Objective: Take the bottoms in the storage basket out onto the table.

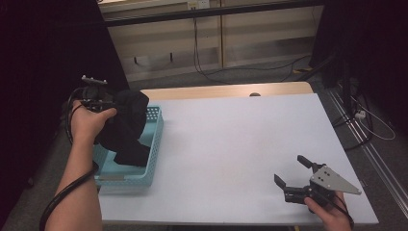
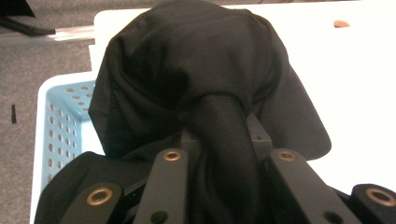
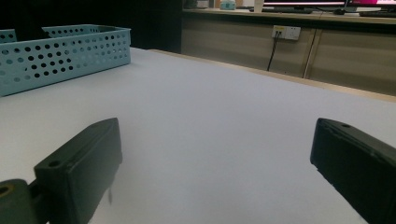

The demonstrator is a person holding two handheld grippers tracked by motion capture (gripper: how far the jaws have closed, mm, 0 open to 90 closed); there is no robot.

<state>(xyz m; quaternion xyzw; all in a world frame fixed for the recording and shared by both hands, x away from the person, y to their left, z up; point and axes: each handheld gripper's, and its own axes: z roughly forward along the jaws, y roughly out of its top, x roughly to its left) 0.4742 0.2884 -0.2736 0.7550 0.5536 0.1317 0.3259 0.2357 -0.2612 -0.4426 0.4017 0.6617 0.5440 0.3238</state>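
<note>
Black cloth [image 1: 126,126] is bunched in our left tool [image 1: 103,103], jaws clamped on a fold, hanging over the blue basket [image 1: 155,144] at the counter's [image 1: 231,144] left edge, probably so it drops straight in or lifts clear. Right tool [image 1: 292,175] sits wide, holding nothing, near the front right corner. Nothing's blocking the middle.

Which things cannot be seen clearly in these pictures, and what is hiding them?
- Inside of the blue basket: high view, covered by the black cloth.
- Left gripper fingertips: left gripper view, wrapped in cloth.
- What kind of garment the cloth is: bunched up, cannot tell.
- Right gripper body: high view, partly behind its grey plate and the hand.
</note>
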